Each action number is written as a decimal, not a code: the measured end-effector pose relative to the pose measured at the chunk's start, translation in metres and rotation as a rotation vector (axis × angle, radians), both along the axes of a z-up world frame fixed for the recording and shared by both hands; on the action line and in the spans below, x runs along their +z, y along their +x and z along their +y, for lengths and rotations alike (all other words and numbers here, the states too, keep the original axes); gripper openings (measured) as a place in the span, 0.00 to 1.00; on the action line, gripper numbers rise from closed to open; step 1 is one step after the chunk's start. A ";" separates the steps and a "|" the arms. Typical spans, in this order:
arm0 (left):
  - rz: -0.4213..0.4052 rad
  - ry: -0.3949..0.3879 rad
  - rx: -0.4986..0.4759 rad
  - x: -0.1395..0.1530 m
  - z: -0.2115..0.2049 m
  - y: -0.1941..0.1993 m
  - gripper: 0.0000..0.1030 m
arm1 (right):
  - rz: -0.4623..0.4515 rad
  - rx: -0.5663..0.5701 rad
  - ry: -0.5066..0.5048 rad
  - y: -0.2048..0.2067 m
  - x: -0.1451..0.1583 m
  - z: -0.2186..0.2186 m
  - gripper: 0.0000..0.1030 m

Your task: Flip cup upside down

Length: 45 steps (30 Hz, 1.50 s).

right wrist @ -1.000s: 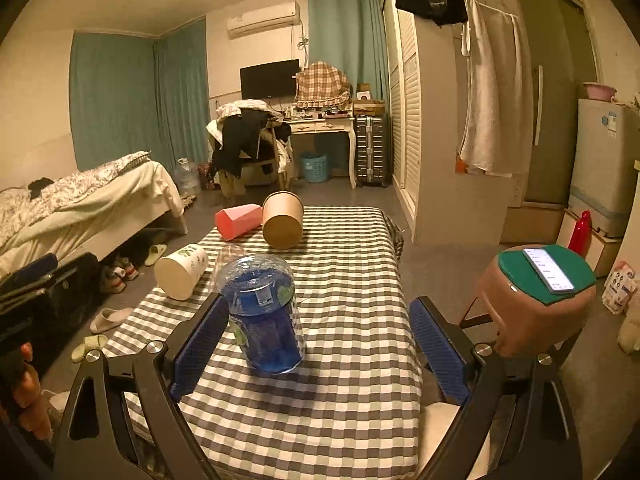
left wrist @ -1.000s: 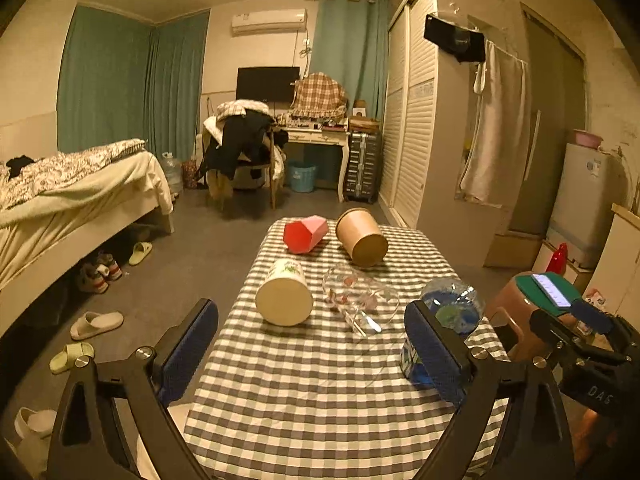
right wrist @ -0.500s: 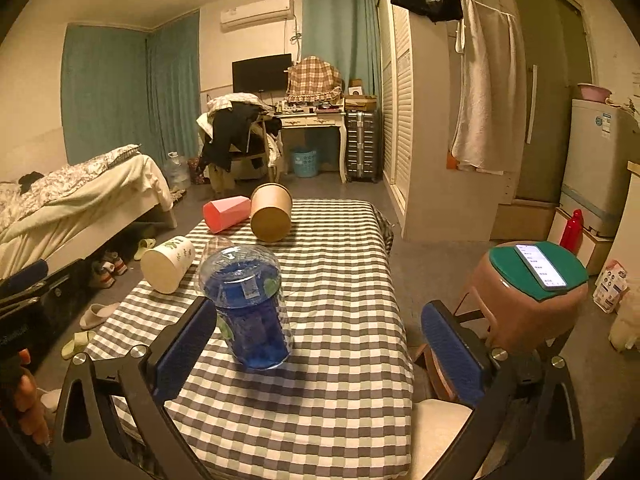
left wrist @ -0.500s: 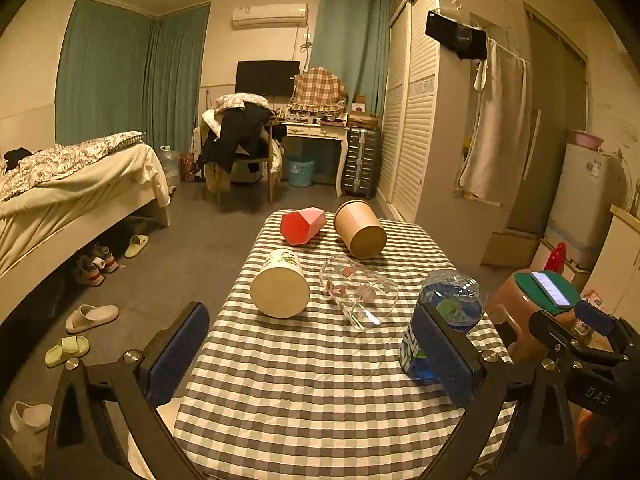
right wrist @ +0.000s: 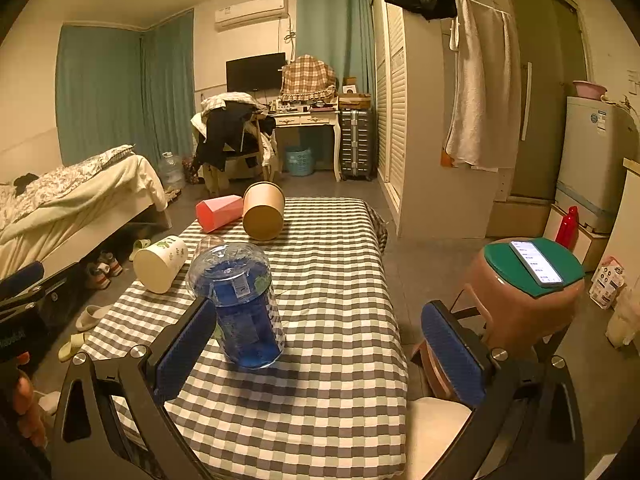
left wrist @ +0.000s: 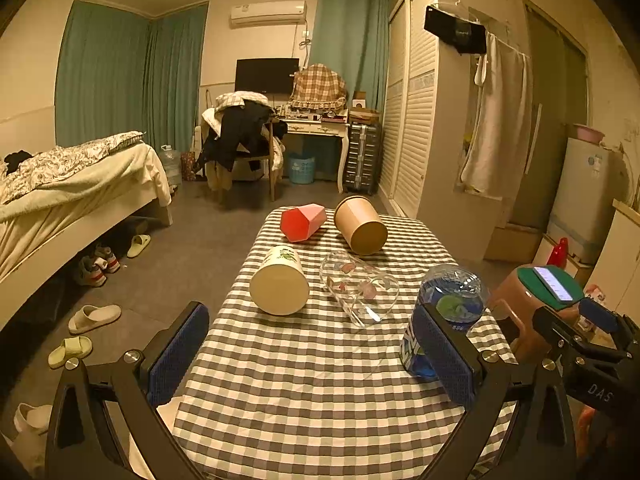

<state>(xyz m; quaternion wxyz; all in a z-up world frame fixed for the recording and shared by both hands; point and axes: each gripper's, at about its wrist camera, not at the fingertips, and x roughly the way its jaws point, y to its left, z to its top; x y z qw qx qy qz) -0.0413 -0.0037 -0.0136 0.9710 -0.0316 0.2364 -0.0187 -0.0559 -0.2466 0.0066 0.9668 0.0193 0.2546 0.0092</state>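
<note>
A clear blue plastic cup (left wrist: 442, 320) (right wrist: 244, 308) stands upside down near the right edge of the checked table (left wrist: 304, 364) (right wrist: 332, 264). A white cup (left wrist: 280, 286) (right wrist: 160, 264), a clear glass cup (left wrist: 358, 288), a red cup (left wrist: 302, 222) (right wrist: 218, 212) and a brown paper cup (left wrist: 360, 230) (right wrist: 262, 216) lie on their sides further back. My left gripper (left wrist: 316, 356) is open and empty over the table's near part. My right gripper (right wrist: 320, 354) is open and empty, the blue cup just beyond its left finger.
A brown stool (right wrist: 524, 300) with a green top and a phone (right wrist: 534, 262) stands right of the table. A bed (left wrist: 68, 196) and slippers (left wrist: 94, 314) lie to the left. A desk, chair and wardrobe stand at the back.
Both grippers have pulled back from the table and risen a little. The blue cup stays upside down in place, free of the right gripper. The other cups have not moved.
</note>
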 end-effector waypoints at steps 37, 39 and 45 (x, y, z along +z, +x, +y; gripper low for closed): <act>-0.005 0.027 0.006 -0.001 -0.002 -0.002 1.00 | 0.020 0.009 -0.016 0.005 -0.002 0.004 1.00; -0.007 0.029 0.003 0.000 -0.003 -0.001 1.00 | 0.020 0.008 -0.015 0.005 -0.002 0.005 1.00; -0.006 0.029 0.003 0.000 -0.003 -0.001 1.00 | 0.020 0.008 -0.014 0.005 -0.002 0.005 1.00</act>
